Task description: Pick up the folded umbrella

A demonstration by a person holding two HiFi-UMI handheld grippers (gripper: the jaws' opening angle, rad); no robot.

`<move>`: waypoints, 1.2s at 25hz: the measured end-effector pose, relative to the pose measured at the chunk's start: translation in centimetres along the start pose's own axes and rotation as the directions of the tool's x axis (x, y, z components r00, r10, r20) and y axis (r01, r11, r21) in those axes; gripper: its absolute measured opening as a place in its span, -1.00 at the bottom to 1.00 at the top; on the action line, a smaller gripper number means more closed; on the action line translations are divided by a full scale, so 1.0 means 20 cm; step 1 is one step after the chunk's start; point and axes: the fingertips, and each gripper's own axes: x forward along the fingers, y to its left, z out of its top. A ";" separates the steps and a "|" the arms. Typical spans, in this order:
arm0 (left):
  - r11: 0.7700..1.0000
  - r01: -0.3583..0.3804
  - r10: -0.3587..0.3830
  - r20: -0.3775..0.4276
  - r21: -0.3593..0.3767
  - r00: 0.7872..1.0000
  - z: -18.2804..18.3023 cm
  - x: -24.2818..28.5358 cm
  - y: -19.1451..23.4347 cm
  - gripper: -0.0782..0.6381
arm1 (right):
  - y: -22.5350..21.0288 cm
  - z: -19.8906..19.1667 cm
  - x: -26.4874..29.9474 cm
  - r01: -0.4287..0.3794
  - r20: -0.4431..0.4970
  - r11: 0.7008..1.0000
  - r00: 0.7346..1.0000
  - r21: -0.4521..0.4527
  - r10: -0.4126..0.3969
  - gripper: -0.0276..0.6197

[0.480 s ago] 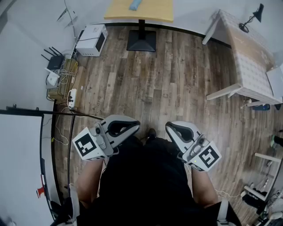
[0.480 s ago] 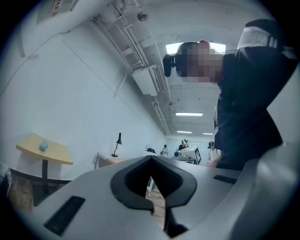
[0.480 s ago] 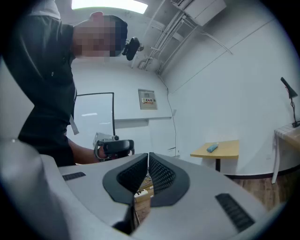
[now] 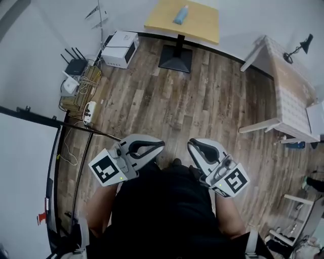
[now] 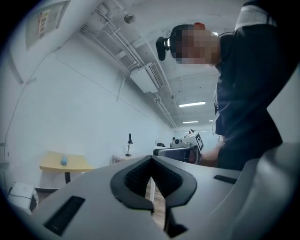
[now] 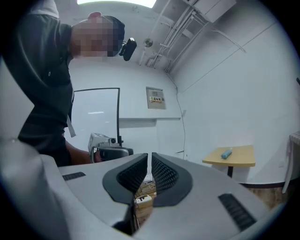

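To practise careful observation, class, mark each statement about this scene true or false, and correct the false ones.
1. The blue folded umbrella lies on the yellow table. True.
2. The right tool is clamped on the umbrella. False: its jaws are shut on nothing, and it is held close to the person's body, far from the umbrella.
3. The left tool has its jaws wide apart. False: they are shut, with nothing between them.
4. A black desk lamp stands on the white table at the right of the head view. True.
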 end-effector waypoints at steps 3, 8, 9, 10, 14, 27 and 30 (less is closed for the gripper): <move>1.000 -0.012 0.012 0.003 0.025 1.000 0.04 -0.09 0.09 -0.75 | 0.02 0.06 0.10 0.000 0.073 0.999 0.997 0.039 -0.003 -0.85; 1.000 0.025 -0.025 0.034 0.008 0.999 0.07 -0.23 0.25 -0.75 | 0.03 0.12 0.19 0.073 0.096 0.997 0.993 0.012 -0.073 -0.85; 0.999 0.035 -0.035 0.043 -0.001 0.998 0.07 -0.25 0.27 -0.75 | 0.03 0.12 0.19 0.094 0.087 0.996 0.992 0.002 -0.094 -0.85; 0.999 0.049 -0.049 0.052 -0.009 0.997 0.06 -0.25 0.30 -0.75 | 0.03 0.11 0.18 0.112 0.080 0.994 0.990 0.002 -0.112 -0.85; 0.990 0.138 -0.138 0.059 -0.004 0.989 0.02 -0.21 0.32 -0.75 | 0.07 0.05 0.12 0.174 0.041 0.985 0.984 0.016 -0.175 -0.85; 0.989 0.150 -0.149 0.095 -0.005 0.984 0.06 -0.10 0.62 -0.75 | -0.11 0.02 0.02 0.307 0.021 0.947 0.950 0.095 -0.310 -0.85; 0.991 0.130 -0.129 0.063 -0.015 0.990 0.02 -0.11 0.67 -0.75 | -0.22 -0.01 0.11 0.260 0.003 0.959 0.965 0.108 -0.262 -0.85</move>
